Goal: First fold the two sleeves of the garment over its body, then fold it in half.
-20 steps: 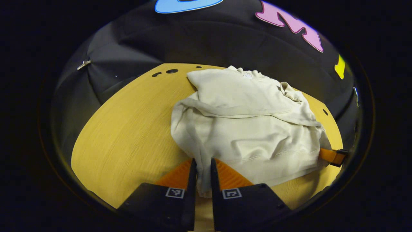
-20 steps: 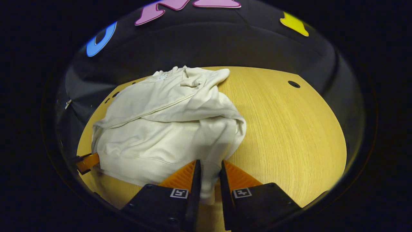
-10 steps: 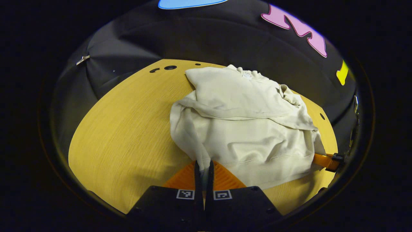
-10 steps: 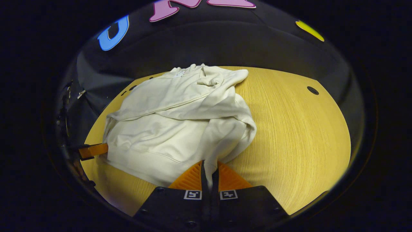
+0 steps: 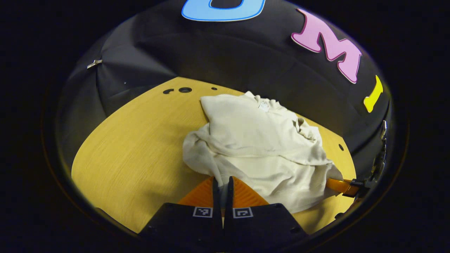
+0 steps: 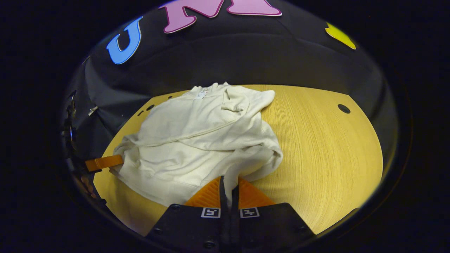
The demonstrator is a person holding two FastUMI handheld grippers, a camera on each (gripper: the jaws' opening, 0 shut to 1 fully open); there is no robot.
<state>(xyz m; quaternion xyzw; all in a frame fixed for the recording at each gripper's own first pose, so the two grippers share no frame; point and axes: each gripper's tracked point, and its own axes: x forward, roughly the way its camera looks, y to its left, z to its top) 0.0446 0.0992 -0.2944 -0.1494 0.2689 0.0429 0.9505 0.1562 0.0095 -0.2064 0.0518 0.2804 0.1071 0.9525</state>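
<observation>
A cream sweatshirt lies on the round wooden table, both sleeves crossed over its body, collar at the far side. My left gripper is shut on the hem's corner nearest it, and the cloth rises into the fingers. In the right gripper view the sweatshirt fills the table's left half, and my right gripper is shut on the other hem corner. The right gripper's finger pokes out at the garment's right edge in the left gripper view; the left gripper's finger pokes out at its left edge in the right gripper view.
Small dark holes mark the table near its far rim, and another hole sits at the right in the right gripper view. Bare wood lies to the right of the garment.
Both grippers closed on the hem corners, then lifted them. The hem has come up off the table and the near part of the garment has bunched toward the collar.
</observation>
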